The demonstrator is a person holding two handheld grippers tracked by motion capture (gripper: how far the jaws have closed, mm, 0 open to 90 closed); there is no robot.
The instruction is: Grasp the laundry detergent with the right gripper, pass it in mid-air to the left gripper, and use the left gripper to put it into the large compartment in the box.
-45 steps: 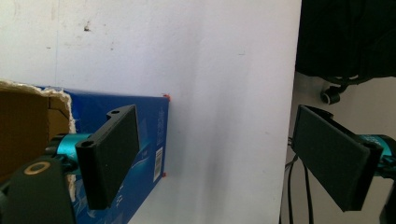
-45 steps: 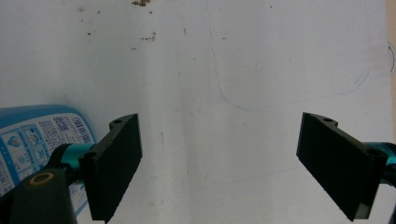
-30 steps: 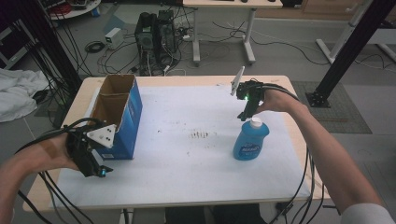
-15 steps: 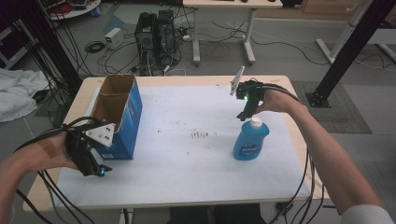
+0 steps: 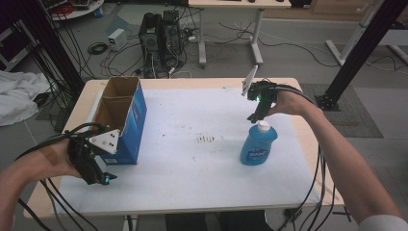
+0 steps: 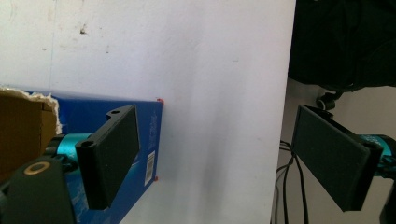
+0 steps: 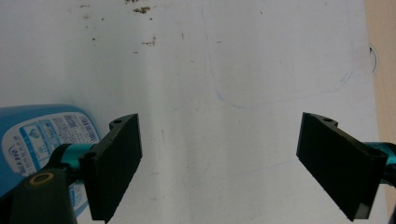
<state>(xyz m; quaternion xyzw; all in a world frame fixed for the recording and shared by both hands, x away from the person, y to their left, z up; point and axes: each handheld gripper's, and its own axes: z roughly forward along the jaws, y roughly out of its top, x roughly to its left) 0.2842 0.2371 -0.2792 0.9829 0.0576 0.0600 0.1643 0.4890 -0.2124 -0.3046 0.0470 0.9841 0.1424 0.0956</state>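
Note:
A blue dish-soap bottle [image 5: 258, 144] with a white cap stands upright on the right half of the white table sheet [image 5: 192, 168]. My right gripper [image 5: 253, 117] hovers just above and behind the cap, pointing down, jaws wide open and empty; the bottle [image 7: 37, 140] lies at the left edge of the right gripper view, beside the left jaw. An open blue cardboard box [image 5: 120, 118] stands at the left. My left gripper [image 5: 103, 179] hangs open near the table's front-left edge, beside the box's near corner [image 6: 149, 135].
Brown crumbs [image 5: 206, 139] dot the middle of the sheet. Cables trail from both grippers over the table edges. On the floor beyond the table are computer towers [image 5: 161, 31], another desk and a black frame leg [image 5: 358, 48].

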